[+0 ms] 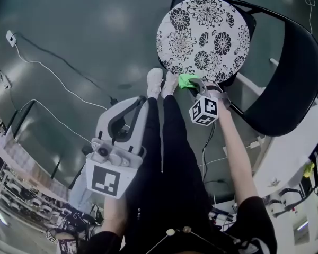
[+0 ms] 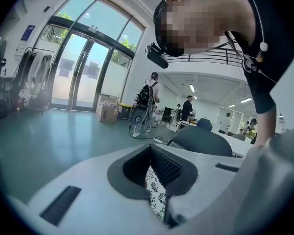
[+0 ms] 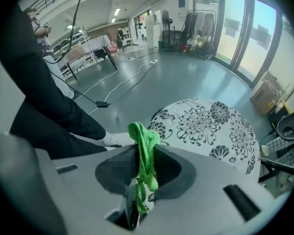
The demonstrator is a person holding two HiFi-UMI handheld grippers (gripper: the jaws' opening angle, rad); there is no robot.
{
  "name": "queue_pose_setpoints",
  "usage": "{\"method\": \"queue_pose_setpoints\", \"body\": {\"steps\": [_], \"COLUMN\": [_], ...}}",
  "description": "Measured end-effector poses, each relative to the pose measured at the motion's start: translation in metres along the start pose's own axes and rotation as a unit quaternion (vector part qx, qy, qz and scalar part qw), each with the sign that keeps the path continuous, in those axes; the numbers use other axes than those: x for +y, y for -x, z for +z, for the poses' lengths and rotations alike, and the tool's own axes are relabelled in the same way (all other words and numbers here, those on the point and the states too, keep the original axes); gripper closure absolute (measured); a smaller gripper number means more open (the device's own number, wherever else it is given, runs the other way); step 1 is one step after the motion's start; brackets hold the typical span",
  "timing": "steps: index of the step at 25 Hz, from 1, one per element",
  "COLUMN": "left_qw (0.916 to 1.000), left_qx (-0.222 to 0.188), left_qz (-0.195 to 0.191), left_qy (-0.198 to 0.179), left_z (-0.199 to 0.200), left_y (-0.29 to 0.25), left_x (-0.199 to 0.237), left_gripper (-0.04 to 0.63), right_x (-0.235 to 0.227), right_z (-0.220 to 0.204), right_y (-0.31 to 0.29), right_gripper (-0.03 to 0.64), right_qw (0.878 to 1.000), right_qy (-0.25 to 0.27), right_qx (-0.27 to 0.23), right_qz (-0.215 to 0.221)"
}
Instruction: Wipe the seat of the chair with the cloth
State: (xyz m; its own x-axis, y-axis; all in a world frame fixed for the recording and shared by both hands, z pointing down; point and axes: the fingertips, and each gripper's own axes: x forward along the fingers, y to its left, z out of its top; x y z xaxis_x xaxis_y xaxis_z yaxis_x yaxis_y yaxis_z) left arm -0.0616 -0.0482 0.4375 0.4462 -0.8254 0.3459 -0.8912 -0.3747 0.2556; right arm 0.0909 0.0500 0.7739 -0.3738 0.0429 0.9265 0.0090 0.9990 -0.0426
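The right tool (image 1: pixel 198 85) is clamped on the bunched green cloth (image 1: pixel 187 80), which hangs at the near edge of the chair's (image 1: pixel 291 83) round flowered seat (image 1: pixel 204 36), apparently just short of pressing on it. The left tool (image 1: pixel 139 103) hangs low to the left over the floor, its jaws closed with nothing between them. I judge the wipe to be at its very start, and the next move calls for lowering the cloth flat onto the seat and sweeping it towards the far edge.

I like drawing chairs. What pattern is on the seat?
The seat is white with black flowers, clearest in the head view.
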Motion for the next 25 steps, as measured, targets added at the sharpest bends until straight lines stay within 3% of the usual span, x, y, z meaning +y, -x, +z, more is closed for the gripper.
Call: {"method": "queue_pose_setpoints", "body": {"steps": [3, 9, 15, 19, 22, 25], "left_qw": [1.0000, 1.0000, 0.9999, 0.9998, 0.9997, 0.9997], "left_qx": [0.001, 0.001, 0.000, 0.009, 0.015, 0.018], "left_qz": [0.001, 0.002, 0.000, -0.001, 0.000, 0.006], "left_qy": [-0.002, -0.004, -0.013, -0.017, -0.019, -0.014], "left_z": [-0.001, 0.001, 0.005, 0.001, 0.000, -0.002], "left_y": [0.000, 0.003, 0.004, 0.006, 0.006, 0.005], "left_x": [0.000, -0.004, -0.004, -0.004, -0.002, 0.001], "left_gripper": [0.591, 0.591, 0.591, 0.591, 0.591, 0.591], "right_x": [-0.025, -0.124, -0.217, -0.281, -0.312, -0.328], "right_z": [0.010, 0.015, 0.012, -0.002, -0.008, -0.009], "right_y": [0.012, 0.026, 0.034, 0.042, 0.046, 0.042], "right_gripper": [0.534, 0.534, 0.533, 0.534, 0.532, 0.534], "right_qw": [0.999, 0.992, 0.983, 0.971, 0.963, 0.966], "right_qy": [-0.009, -0.041, -0.013, -0.070, -0.103, -0.081], "right_qx": [-0.013, -0.016, -0.012, -0.017, -0.022, -0.003], "right_qz": [-0.029, -0.118, -0.181, -0.228, -0.247, -0.244]}}
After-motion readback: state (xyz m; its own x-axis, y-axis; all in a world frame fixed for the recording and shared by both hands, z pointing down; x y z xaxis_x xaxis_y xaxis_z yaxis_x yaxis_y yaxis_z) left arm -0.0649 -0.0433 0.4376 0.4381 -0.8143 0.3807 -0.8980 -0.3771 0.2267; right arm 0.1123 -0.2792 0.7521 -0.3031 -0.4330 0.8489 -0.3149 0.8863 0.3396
